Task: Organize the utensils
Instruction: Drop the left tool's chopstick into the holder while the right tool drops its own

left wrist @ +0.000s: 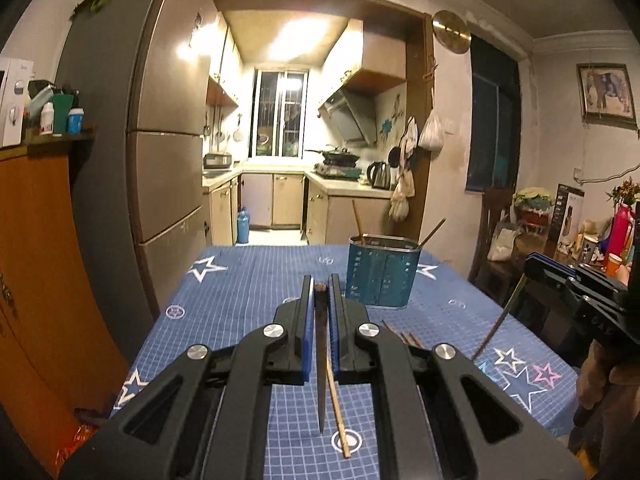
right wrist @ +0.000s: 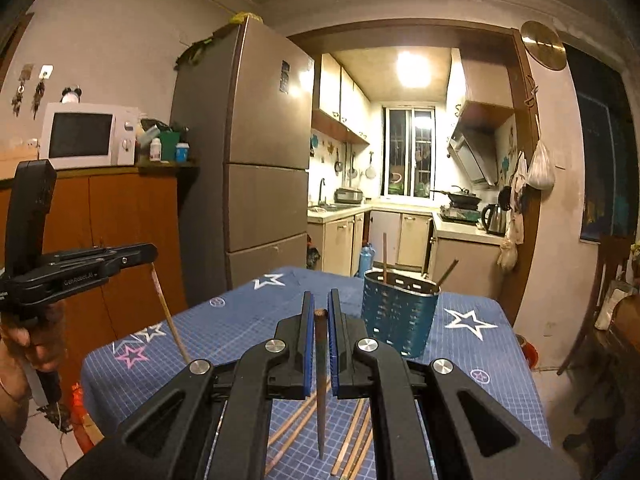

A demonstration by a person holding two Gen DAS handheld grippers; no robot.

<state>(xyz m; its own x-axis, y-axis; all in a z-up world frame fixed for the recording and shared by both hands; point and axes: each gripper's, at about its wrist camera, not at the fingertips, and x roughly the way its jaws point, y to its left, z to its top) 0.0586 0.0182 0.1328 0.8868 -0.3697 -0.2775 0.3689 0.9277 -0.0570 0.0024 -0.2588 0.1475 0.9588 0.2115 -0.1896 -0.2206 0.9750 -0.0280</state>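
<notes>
Two chopsticks are off the counter (left wrist: 248, 280) at once, one in each gripper. My left gripper (left wrist: 321, 286) has its blue pads closed on a dark chopstick (left wrist: 320, 360) near its thick end; the stick hangs almost straight down between the fingers, its thin tip pointing at the blue checked cloth below. From the right wrist view that same stick (right wrist: 168, 316) shows a slight tilt, its lower end leaning in toward the middle of the counter. My right gripper (right wrist: 320, 302) is likewise clamped on a dark chopstick (right wrist: 320, 380), thick end up between the pads, long axis near vertical, tip down and clear of the cloth. In the left wrist view it (left wrist: 500, 320) slants, lower end toward the counter's centre.

Several loose chopsticks (right wrist: 356, 436) lie flat on the cloth under the right gripper, roughly parallel and running away from the camera toward the far edge. One more pale chopstick (left wrist: 338, 412) lies beneath the left gripper, angled slightly across the cloth.

The teal perforated holder (left wrist: 382, 272) stands upright on the counter's far right part, ahead of both grippers, with two chopsticks (left wrist: 357, 218) in it leaning outward.
</notes>
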